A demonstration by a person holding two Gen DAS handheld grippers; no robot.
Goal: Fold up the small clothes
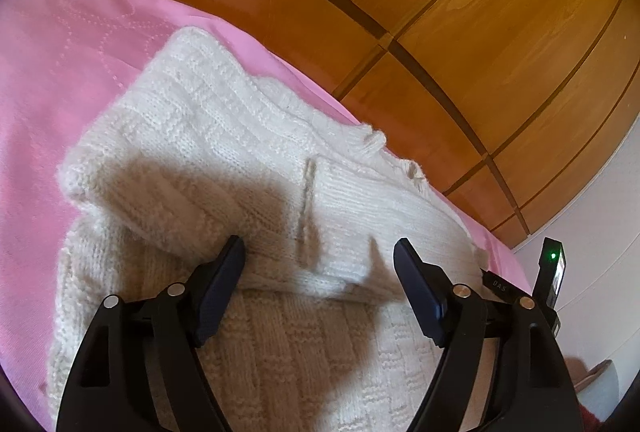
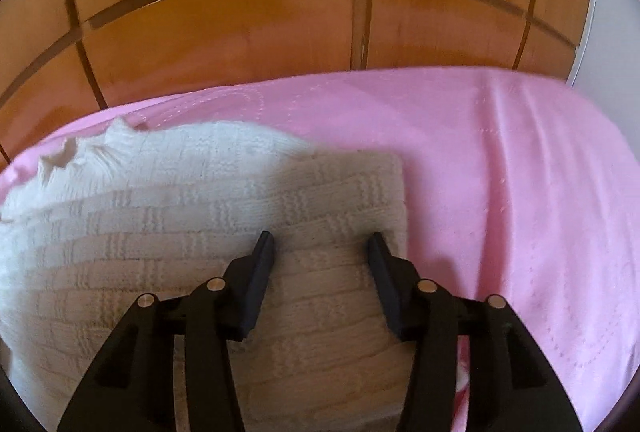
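A small cream knitted sweater [image 1: 224,136] lies on a pink bedspread [image 1: 48,72], with its sleeves folded in over the body. My left gripper [image 1: 320,252] is open, its jaws wide apart just above the folded sleeve cuff, holding nothing. In the right wrist view the same sweater [image 2: 160,216] fills the lower left, with its folded edge near the middle. My right gripper [image 2: 322,242] is open over that folded part, its fingertips close to the knit and holding nothing.
A wooden wardrobe [image 1: 440,12] with panelled doors stands right behind the bed and also shows in the right wrist view [image 2: 240,12]. Bare pink bedspread [image 2: 520,192] stretches to the right of the sweater. A white wall [image 1: 592,232] is at the far right.
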